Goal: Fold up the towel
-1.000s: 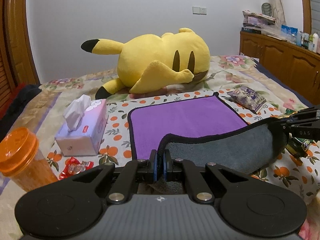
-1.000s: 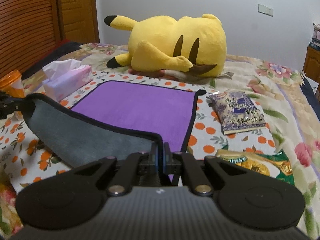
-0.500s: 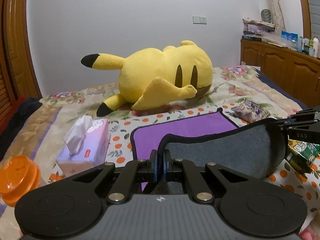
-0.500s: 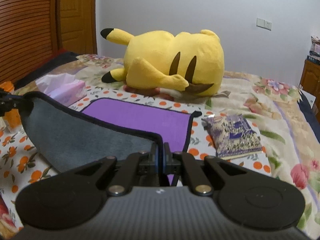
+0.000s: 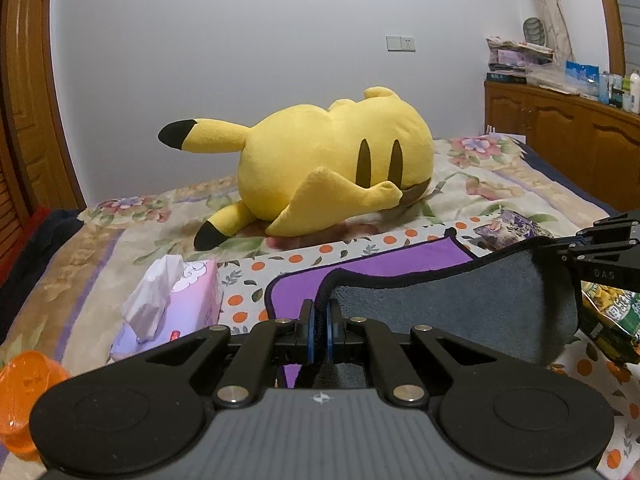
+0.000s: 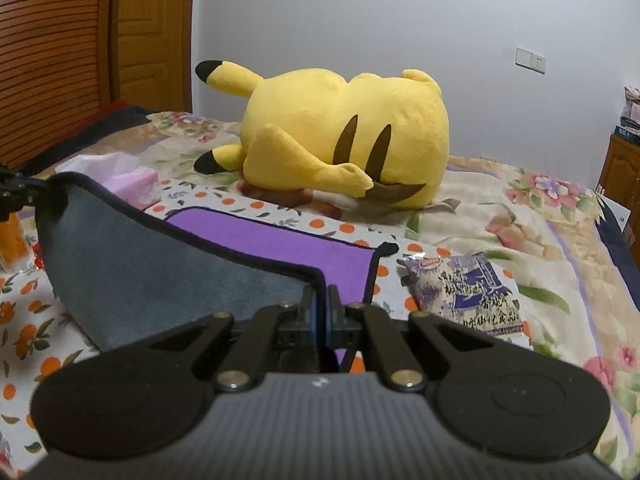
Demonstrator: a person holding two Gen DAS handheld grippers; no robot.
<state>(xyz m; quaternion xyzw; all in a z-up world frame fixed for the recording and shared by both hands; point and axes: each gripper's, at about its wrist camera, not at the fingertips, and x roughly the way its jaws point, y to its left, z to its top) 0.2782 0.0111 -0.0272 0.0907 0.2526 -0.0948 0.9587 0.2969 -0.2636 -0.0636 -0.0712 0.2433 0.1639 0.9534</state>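
The towel (image 5: 460,304) is purple on one side, grey on the other, with a black hem. Its far half lies flat on the bed, purple side up (image 6: 280,244). Its near edge is lifted, grey side toward me (image 6: 152,260). My left gripper (image 5: 319,316) is shut on the near left corner. My right gripper (image 6: 320,304) is shut on the near right corner. The right gripper also shows at the right edge of the left wrist view (image 5: 600,252). The hem sags slightly between the two corners.
A big yellow plush toy (image 5: 332,176) lies just beyond the towel. A pink tissue box (image 5: 172,308) and an orange-lidded jar (image 5: 24,392) stand to the left. A purple snack bag (image 6: 464,292) and a green snack bag (image 5: 612,316) lie to the right. Wooden cabinets (image 5: 560,132) line the right wall.
Both grippers have lifted the near edge of the towel higher and carried it forward toward the plush toy. Less of the purple side shows now.
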